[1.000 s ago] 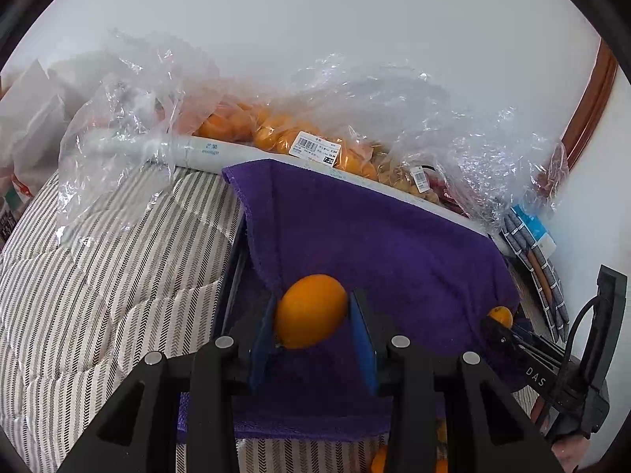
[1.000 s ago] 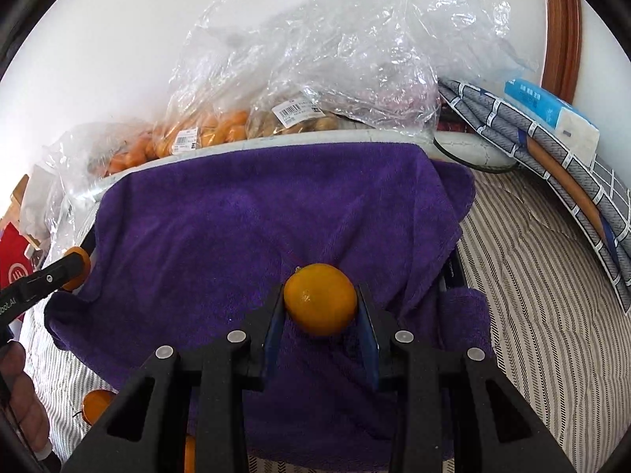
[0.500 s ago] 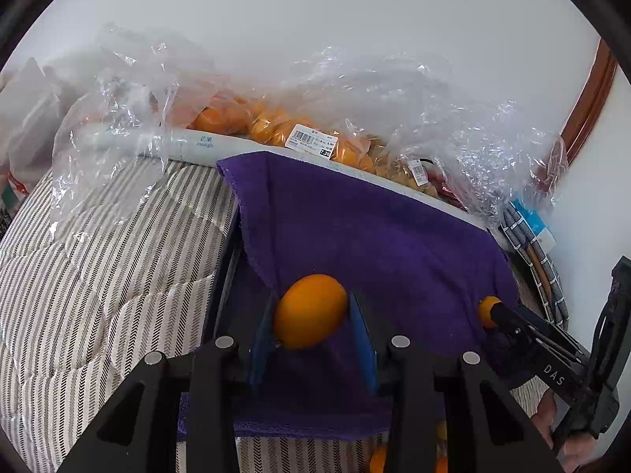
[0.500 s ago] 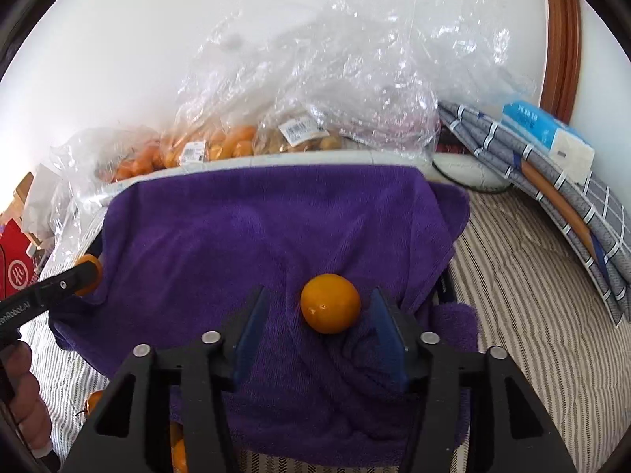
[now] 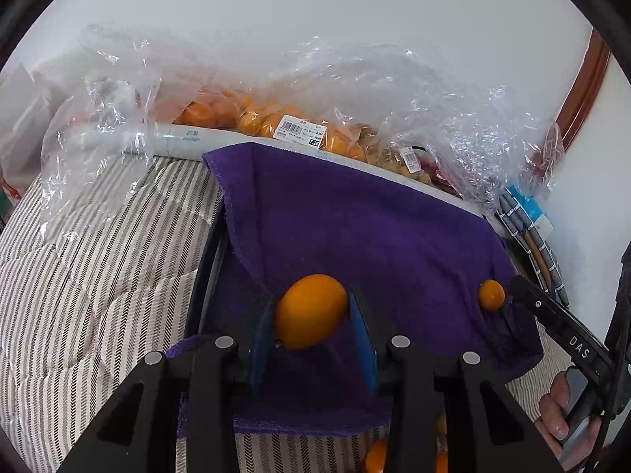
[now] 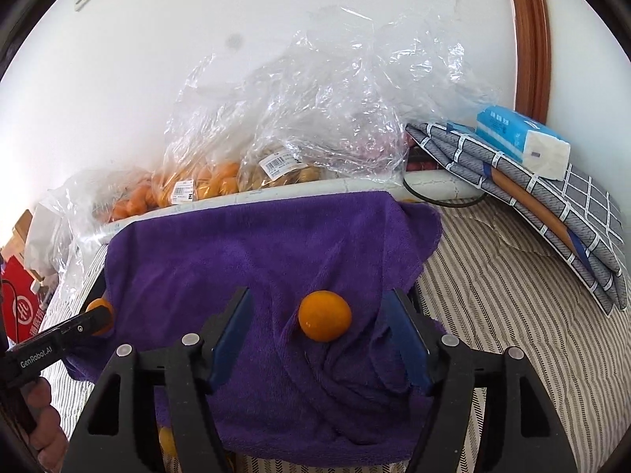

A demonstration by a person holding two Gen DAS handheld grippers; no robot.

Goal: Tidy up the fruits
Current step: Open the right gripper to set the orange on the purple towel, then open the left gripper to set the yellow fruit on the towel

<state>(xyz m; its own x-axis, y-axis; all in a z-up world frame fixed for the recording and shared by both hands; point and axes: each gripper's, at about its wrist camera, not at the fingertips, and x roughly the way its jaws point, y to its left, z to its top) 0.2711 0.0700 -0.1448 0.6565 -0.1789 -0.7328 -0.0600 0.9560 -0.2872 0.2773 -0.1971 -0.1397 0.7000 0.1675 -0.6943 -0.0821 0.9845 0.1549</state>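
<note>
My left gripper (image 5: 311, 333) is shut on an orange fruit (image 5: 310, 310) and holds it over the left side of a purple towel (image 5: 374, 236). My right gripper (image 6: 321, 337) is open, its blue pads wide apart. A second orange fruit (image 6: 324, 315) lies free on the purple towel (image 6: 256, 260) between them. That fruit also shows in the left wrist view (image 5: 491, 295), beside the right gripper's finger. The left gripper's fruit shows at the left edge of the right wrist view (image 6: 98, 312).
Clear plastic bags of oranges (image 5: 236, 112) and other fruit (image 6: 284, 171) lie along the wall behind the towel. A folded grey checked cloth (image 6: 552, 205) with a blue tissue pack (image 6: 520, 140) lies at right. Loose oranges (image 5: 374, 457) sit on the striped bedding (image 5: 98, 276).
My right gripper opened and let go of its orange, which now rests on the towel; the gripper drew back a little. The left gripper still holds its orange.
</note>
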